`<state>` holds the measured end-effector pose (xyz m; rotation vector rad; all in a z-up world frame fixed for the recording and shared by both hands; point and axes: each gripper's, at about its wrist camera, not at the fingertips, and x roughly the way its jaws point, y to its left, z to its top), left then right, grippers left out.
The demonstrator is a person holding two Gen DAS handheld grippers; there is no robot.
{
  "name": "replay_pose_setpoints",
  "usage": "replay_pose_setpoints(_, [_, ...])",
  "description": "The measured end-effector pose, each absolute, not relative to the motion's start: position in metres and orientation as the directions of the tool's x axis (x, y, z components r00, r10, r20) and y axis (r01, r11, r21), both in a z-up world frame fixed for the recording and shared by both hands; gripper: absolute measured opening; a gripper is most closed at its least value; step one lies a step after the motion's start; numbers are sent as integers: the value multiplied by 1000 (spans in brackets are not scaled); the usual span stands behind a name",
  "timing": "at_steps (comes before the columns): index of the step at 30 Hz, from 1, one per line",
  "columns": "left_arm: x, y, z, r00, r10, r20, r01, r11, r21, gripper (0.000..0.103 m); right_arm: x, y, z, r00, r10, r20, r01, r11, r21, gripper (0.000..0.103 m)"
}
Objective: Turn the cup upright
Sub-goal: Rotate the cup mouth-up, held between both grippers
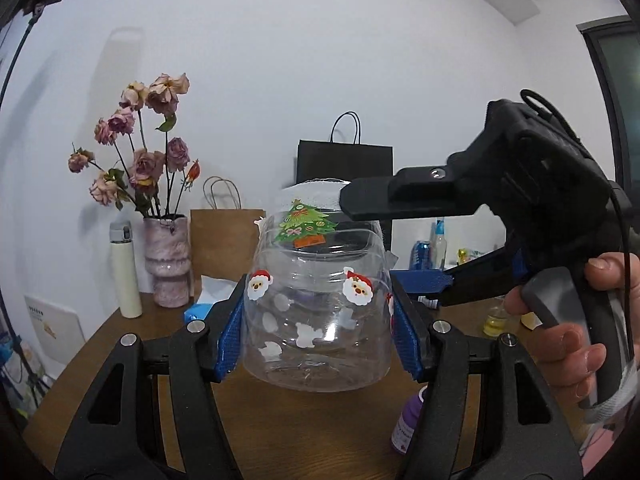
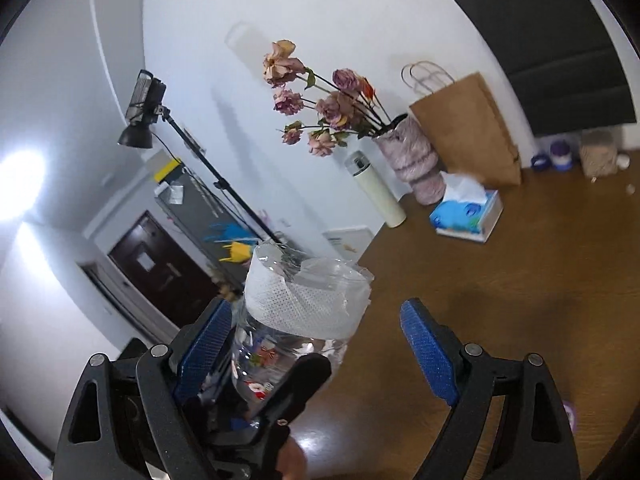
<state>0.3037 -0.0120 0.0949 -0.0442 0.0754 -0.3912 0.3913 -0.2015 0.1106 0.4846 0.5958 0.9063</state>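
Left gripper jaws clamp the clear cup mid-body above the table, axis near vertical; right gripper jaws open, straddling its upper end.

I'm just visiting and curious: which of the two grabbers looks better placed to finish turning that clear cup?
The left. The left gripper has its blue pads clamped on both sides of the cup, held above the table. The right gripper is open, with only one finger beside the cup, so it has no grip.
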Motion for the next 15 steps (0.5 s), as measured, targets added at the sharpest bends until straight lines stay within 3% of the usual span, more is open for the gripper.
replay_pose_setpoints(4, [301, -13, 91, 907, -413, -80, 408, 910, -78, 60, 393, -192, 106, 433, 860, -270, -604, 500, 621, 73])
replay_pose_setpoints(6, [312, -15, 87, 883, -446, -147, 438, 895, -81, 70, 386, -186, 111, 476, 825, -306, -630, 562, 535, 71])
replay_pose_setpoints(7, [321, -16, 84, 857, -472, -205, 465, 881, -86, 83, 381, -182, 114, 512, 793, -330, -641, 609, 468, 71])
replay_pose_setpoints(8, [327, -16, 82, 836, -498, -232, 488, 867, -102, 84, 374, -176, 118, 565, 745, -355, -649, 667, 366, 71])
replay_pose_setpoints(9, [335, -16, 81, 813, -521, -258, 510, 853, -117, 84, 366, -167, 120, 617, 689, -380, -653, 718, 240, 71])
replay_pose_setpoints(12, [360, -19, 80, 750, -572, -333, 558, 817, -145, 82, 359, -149, 115, 682, 600, -419, -645, 763, 43, 71])
replay_pose_setpoints(14, [373, -18, 78, 740, -576, -348, 558, 814, -160, 59, 359, -139, 108, 706, 557, -437, -638, 769, -51, 71])
replay_pose_setpoints(15, [377, -21, 77, 744, -562, -362, 553, 822, -139, 59, 360, -137, 103, 715, 552, -429, -637, 767, -74, 71])
